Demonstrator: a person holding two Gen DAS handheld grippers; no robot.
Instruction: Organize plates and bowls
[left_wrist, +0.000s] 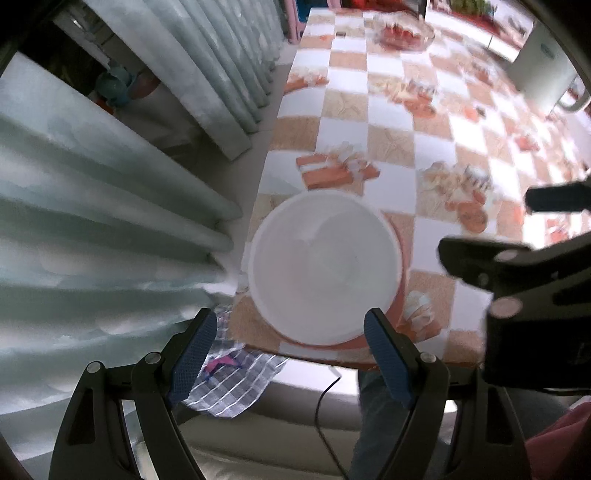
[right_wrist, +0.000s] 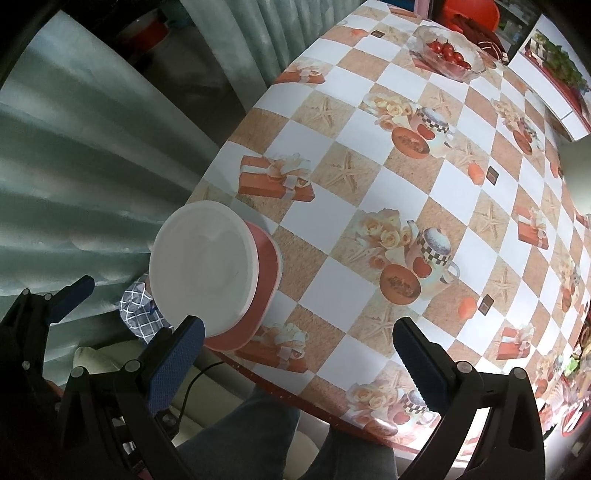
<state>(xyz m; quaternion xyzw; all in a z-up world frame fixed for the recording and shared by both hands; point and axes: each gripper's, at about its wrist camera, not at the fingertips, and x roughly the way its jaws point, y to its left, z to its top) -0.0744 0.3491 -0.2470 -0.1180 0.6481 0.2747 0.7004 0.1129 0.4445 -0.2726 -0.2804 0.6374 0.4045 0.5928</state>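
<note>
A white bowl (left_wrist: 325, 266) sits inside a salmon-coloured plate (left_wrist: 400, 295) at the near left corner of the checked table. My left gripper (left_wrist: 291, 318) hangs open just above the bowl's near rim, pointing steeply down, with nothing between its blue pads. In the right wrist view the same white bowl (right_wrist: 203, 266) and salmon plate (right_wrist: 267, 280) lie at the left. My right gripper (right_wrist: 299, 326) stands open over bare tablecloth to the right of them, holding nothing. One of the left gripper's fingers (right_wrist: 74, 293) shows at the left edge.
A glass bowl of tomatoes (right_wrist: 448, 55) stands at the far end of the table (right_wrist: 369, 184). Grey curtains (left_wrist: 110, 184) hang to the left. A checked cloth (left_wrist: 229, 384), a black cable (left_wrist: 325, 398) and a person's jeans-clad legs (right_wrist: 258, 435) lie below the table's near edge.
</note>
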